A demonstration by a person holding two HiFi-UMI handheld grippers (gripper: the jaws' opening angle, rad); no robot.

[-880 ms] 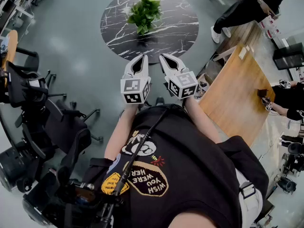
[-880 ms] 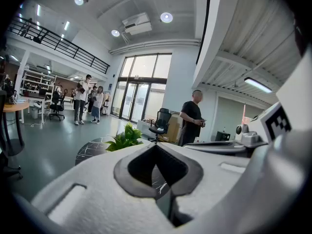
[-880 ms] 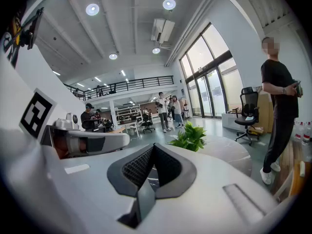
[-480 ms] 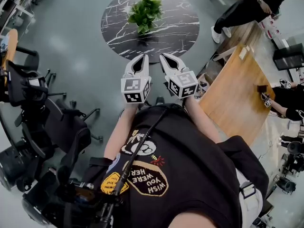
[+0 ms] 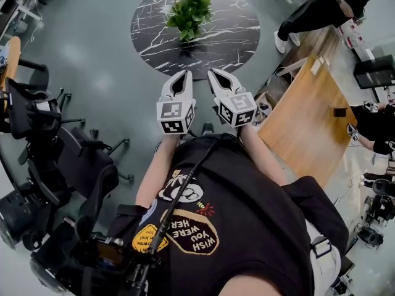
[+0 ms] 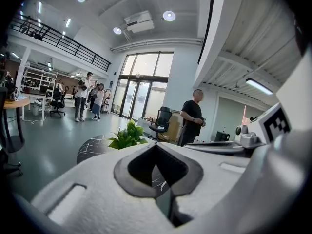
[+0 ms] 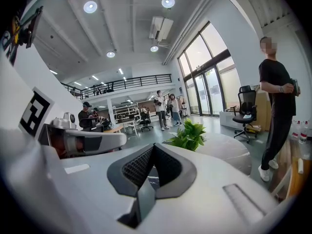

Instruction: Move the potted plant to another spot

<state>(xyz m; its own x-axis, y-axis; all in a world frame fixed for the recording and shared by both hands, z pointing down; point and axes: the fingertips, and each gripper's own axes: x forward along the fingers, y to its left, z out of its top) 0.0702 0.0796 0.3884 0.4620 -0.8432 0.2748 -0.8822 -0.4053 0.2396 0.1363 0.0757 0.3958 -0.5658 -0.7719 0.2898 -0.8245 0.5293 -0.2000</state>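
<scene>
- The black office chairs (image 5: 37, 113) at the far left stand clustered well away from the table and have not shifted over the last second.
- The white left gripper (image 5: 186, 74), with its square-marker cube, is held out from the person's chest and tipped slightly downward toward the table. It sits where it sat a second ago. Its jaws meet at the tips, and the hollow behind them holds nothing.
- The leafy green potted plant (image 5: 189, 12) stands upright near the middle of the round black marble-veined table (image 5: 231, 42).
  - Plant and table together have crept only a touch up the head view, which I read as a small nod of the camera and not a move of the plant.
  - For the task, this means the plant is untouched and well apart from both grippers, with the approach yet to be made.
  - Each gripper view shows the plant straight ahead, above the jaws.
- The white right gripper (image 5: 212, 73) is level with the left and just beside it, angled a little outward. Its pose is unchanged. Its jaws are pressed together with nothing between them. Both pairs will likely have to spread before they can take the pot.
- At the right, a light wooden desk (image 5: 302, 128) runs alongside, and a standing person in black (image 5: 315, 11) is beyond it, clear of the table.
</scene>
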